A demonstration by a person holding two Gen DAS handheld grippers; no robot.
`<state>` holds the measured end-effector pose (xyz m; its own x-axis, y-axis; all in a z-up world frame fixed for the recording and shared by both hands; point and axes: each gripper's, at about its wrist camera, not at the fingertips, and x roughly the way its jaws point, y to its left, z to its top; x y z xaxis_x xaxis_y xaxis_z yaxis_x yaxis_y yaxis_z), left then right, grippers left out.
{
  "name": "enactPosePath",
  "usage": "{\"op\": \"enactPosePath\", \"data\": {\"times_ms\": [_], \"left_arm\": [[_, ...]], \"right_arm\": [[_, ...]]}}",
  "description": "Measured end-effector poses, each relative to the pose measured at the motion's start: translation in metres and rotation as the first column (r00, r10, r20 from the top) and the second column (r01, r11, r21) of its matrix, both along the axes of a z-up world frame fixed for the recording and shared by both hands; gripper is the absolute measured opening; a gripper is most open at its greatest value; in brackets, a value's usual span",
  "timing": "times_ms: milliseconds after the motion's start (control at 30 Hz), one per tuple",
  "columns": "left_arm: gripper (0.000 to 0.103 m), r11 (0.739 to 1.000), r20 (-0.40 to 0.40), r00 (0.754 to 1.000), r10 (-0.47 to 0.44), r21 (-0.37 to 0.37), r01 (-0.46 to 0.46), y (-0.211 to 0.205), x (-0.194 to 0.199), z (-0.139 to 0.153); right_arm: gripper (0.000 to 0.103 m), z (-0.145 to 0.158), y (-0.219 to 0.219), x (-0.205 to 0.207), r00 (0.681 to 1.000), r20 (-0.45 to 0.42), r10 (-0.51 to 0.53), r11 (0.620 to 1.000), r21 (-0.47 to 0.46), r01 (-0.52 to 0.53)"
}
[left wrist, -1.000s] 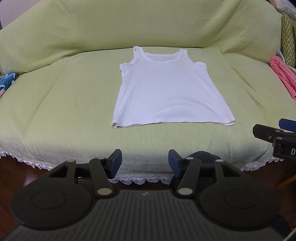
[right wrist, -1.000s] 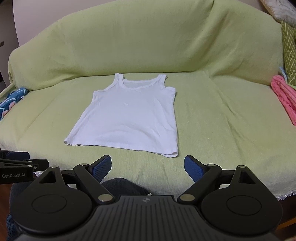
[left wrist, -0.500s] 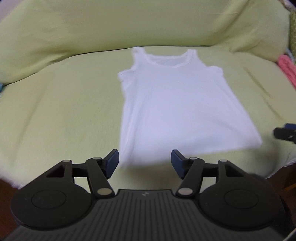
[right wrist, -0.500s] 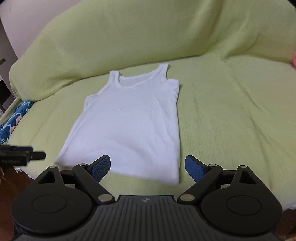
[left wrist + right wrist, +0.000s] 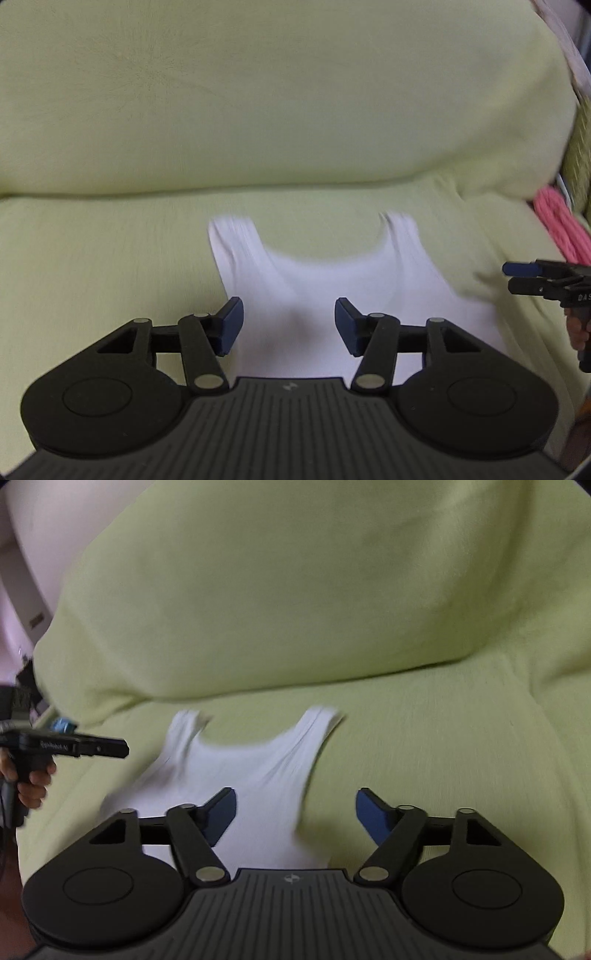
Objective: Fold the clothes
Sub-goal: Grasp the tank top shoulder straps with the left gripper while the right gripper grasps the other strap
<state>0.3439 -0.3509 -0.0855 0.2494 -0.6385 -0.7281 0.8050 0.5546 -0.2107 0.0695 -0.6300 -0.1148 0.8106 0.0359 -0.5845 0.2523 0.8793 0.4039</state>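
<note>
Sofa cover (image 5: 110, 258); tank top (image 5: 332, 288) under both hand-held grippers.

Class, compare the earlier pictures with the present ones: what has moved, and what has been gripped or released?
Both grippers have swept in over the sofa toward the vest's shoulder straps. The left gripper and right gripper are both closing but hold nothing yet. Nothing was gripped or released. The vest lies flat as before, and the pink cloth is unmoved.

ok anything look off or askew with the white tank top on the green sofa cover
Nothing stands out. The white sleeveless tank top lies flat and unfolded on the light green sofa cover, both straps spread. Motion blur hides fine wrinkles.
</note>
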Motion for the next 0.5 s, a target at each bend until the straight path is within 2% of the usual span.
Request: {"op": "enactPosePath", "data": {"times_ms": [167, 267, 367, 400, 433, 467, 500], "left_arm": [[0.050, 1.000, -0.009, 1.000, 0.017, -0.021, -0.017, -0.025, 0.057, -0.034], [0.050, 0.999, -0.021, 1.000, 0.004, -0.036, -0.004, -0.031, 0.072, -0.049], [0.047, 0.996, -0.032, 0.998, -0.054, -0.066, 0.052, -0.035, 0.078, -0.061], [0.043, 0.994, -0.024, 0.997, -0.079, -0.075, 0.076, -0.036, 0.078, -0.062], [0.029, 0.992, -0.022, 0.994, -0.103, -0.080, 0.101, -0.037, 0.078, -0.064], [0.021, 0.989, -0.022, 0.992, -0.123, -0.086, 0.121, -0.037, 0.077, -0.065], [0.020, 0.987, -0.024, 0.991, -0.134, -0.093, 0.131, -0.037, 0.077, -0.067]], "right_arm": [[0.066, -0.027, -0.052, 0.052, 1.000, 0.027, 0.011, 0.998, 0.057, -0.013], [0.066, -0.040, -0.072, 0.077, 0.998, 0.043, 0.038, 0.993, 0.108, -0.042], [0.064, -0.051, -0.087, 0.098, 0.995, 0.063, 0.076, 0.982, 0.166, -0.085], [0.064, -0.054, -0.090, 0.103, 0.993, 0.076, 0.089, 0.977, 0.185, -0.102], [0.064, -0.056, -0.094, 0.108, 0.991, 0.083, 0.101, 0.973, 0.201, -0.116], [0.062, -0.059, -0.098, 0.112, 0.990, 0.090, 0.113, 0.968, 0.215, -0.130], [0.057, -0.061, -0.100, 0.114, 0.987, 0.094, 0.129, 0.964, 0.221, -0.148]]}}
